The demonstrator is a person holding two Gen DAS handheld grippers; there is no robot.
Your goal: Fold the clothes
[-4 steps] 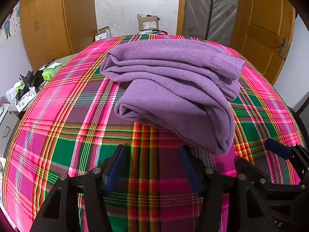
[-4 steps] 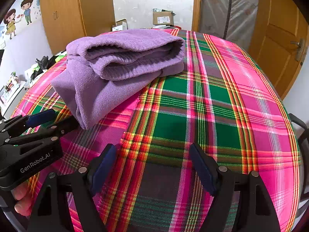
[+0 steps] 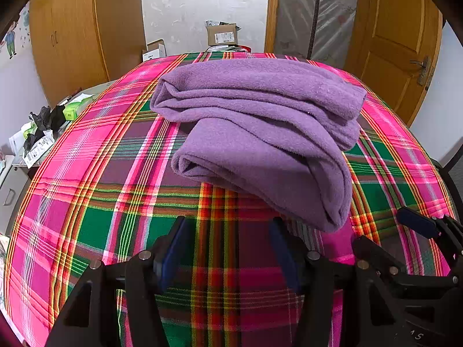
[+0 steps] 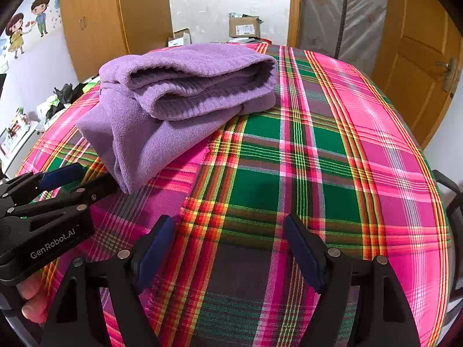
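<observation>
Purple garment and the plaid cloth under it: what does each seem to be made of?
The purple garment looks like soft fleece or a brushed knit: matte, fuzzy nap, thick rounded folds, with a ribbed inner face in the right wrist view. The plaid cloth looks like a thin flat-woven fabric, perhaps cotton or a blend: visible thread grid, crisp stripes, lying smooth with a slight sheen.

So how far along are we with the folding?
The purple garment lies folded in a thick bundle on the plaid cloth. Nothing is in hand: the left gripper and right gripper are both open and empty, short of it. One corner sticks out; tidying it may be all that's left.
</observation>
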